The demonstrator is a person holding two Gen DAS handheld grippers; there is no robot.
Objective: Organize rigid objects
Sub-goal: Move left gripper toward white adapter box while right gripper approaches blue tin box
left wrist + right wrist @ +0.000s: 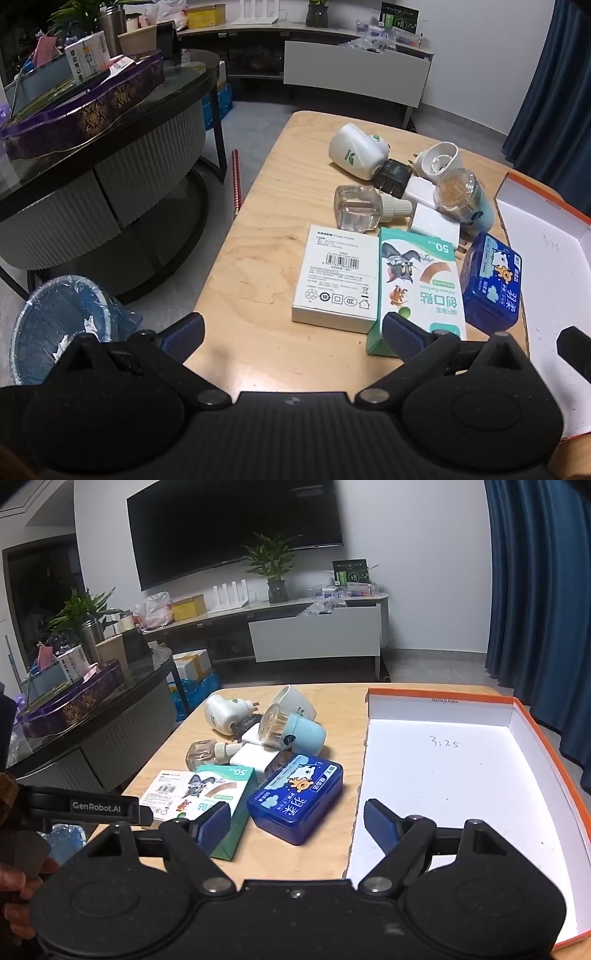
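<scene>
My left hand-held gripper (293,334) is wide open and holds nothing. My right hand-held gripper (295,823) is wide open too, and it is empty. Both hang just above the near edge of the table (258,206).

Right in front of them lie a white box (338,278), a green plaster box (417,284) and a blue case (295,801), side by side. Behind those is a little heap: a clear bottle (358,210), a white plug thing (356,151), a black charger (393,177), some white chargers (251,755) and a light blue jar (295,731) on its side.

The big tray (461,775) with the orange rim sits on the right of the table. Nothing is in it.

So I think the tidying has not really begun. None of the things are in the tray yet. I guess they all belong in there, one by one.
</scene>
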